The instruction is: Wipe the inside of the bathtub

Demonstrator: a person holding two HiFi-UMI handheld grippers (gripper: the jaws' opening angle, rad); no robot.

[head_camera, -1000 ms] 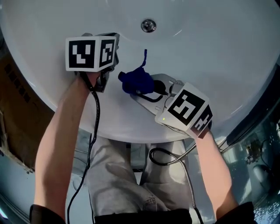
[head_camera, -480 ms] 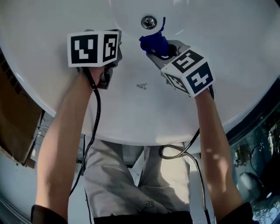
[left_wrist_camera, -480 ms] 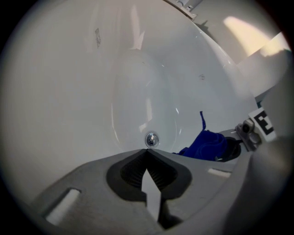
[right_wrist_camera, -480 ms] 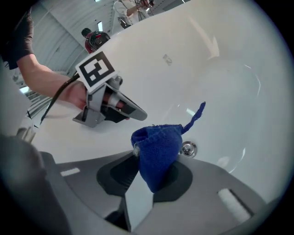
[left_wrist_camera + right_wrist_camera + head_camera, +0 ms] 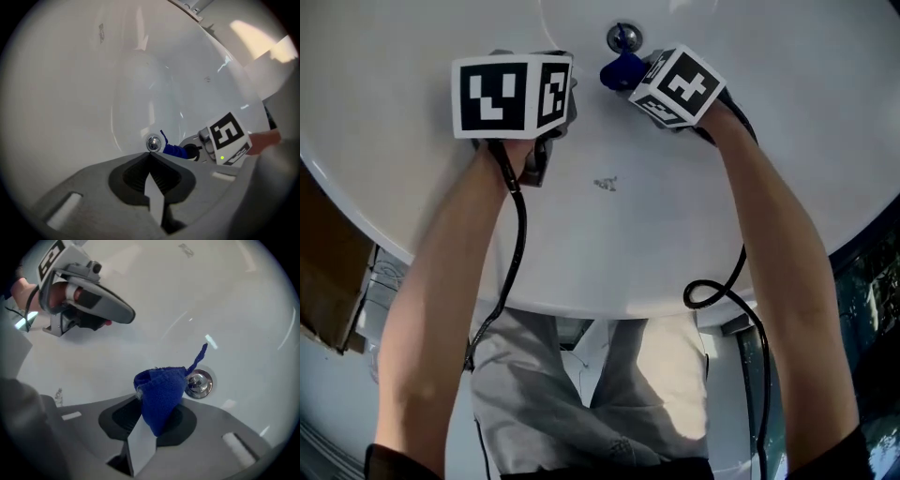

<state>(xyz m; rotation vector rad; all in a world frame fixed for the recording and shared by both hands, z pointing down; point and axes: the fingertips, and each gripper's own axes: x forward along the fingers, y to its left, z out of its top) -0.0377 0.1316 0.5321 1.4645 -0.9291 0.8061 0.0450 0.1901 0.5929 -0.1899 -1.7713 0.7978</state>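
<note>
Your right gripper (image 5: 146,420) pinches the blue cloth (image 5: 161,390) just beside the drain (image 5: 199,384), top centre of the head view, inside the white bathtub (image 5: 694,216). Your left gripper (image 5: 151,161) is pressed together, holding nothing.

The person's light grey trousers (image 5: 534,403) fill the lower middle of the head view, creased across both legs. Left of the trousers, a brown cardboard box (image 5: 328,281) shows at the frame's edge. Right of them is a dark, bluish glossy surface (image 5: 872,281), too dim to identify. Pale floor (image 5: 337,394) lies below the box, left of the trousers.
</note>
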